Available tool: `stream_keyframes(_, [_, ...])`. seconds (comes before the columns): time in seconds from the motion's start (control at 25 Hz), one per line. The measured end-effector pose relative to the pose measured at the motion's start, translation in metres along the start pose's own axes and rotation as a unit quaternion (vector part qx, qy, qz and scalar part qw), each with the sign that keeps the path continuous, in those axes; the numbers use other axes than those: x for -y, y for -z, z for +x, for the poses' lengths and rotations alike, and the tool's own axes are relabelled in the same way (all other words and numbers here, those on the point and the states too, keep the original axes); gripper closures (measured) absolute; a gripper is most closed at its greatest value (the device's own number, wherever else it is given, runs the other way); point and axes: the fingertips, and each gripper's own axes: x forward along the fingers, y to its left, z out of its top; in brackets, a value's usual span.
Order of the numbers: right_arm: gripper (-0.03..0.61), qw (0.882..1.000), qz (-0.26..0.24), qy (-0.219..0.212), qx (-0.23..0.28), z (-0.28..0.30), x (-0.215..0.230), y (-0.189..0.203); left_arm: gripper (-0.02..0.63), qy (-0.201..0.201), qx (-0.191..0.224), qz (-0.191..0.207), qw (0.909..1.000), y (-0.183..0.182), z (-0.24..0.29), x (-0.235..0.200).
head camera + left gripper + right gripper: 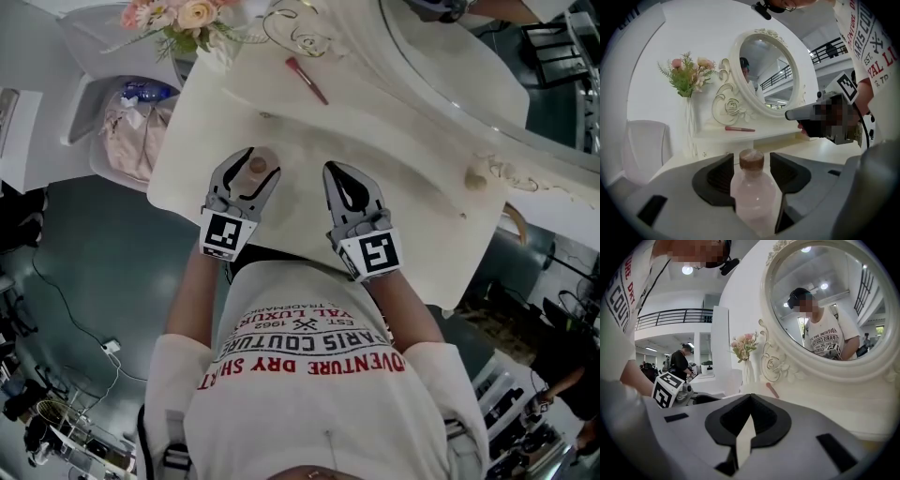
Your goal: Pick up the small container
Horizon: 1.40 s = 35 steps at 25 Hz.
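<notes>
Straddling the small pale-pink plastic bottle with a brown cap, upright on the cream dressing table, the left gripper gapes wide, pads clear. Centre the body, then squeeze evenly before lifting. The right gripper sits pinched together, empty.
</notes>
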Motion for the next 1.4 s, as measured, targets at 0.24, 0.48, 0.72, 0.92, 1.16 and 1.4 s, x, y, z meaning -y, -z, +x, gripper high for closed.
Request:
stream_keyframes(0.24, [0.58, 1.0, 0.005, 0.0, -0.004, -0.002, 0.003, 0.005, 0.462, -0.006, 0.002, 0.005, 1.0, 0.002, 0.001, 0.0])
stream_keyframes(0.48, [0.58, 1.0, 0.009, -0.001, -0.009, -0.003, 0.001, 0.007, 0.463, -0.002, -0.008, 0.004, 1.0, 0.004, 0.002, 0.0])
stream_keyframes(0.72, [0.58, 1.0, 0.007, 0.013, -0.005, -0.006, -0.001, 0.002, 0.465, 0.002, -0.028, 0.004, 0.9996, 0.005, 0.001, 0.0])
stream_keyframes(0.92, [0.58, 1.0, -0.006, 0.031, 0.001, -0.011, -0.004, -0.01, 0.465, 0.03, -0.041, 0.028, 0.9983, -0.002, -0.003, 0.009])
stream_keyframes(1.16, [0.58, 0.998, -0.013, 0.059, 0.013, -0.018, -0.01, -0.031, 0.465, 0.054, -0.031, 0.028, 0.9977, -0.038, -0.013, 0.015])
stream_keyframes(1.4, [0.58, 0.994, -0.022, 0.104, 0.031, -0.033, -0.01, -0.056, 0.465, 0.085, -0.019, 0.063, 0.9942, -0.083, -0.026, 0.022])
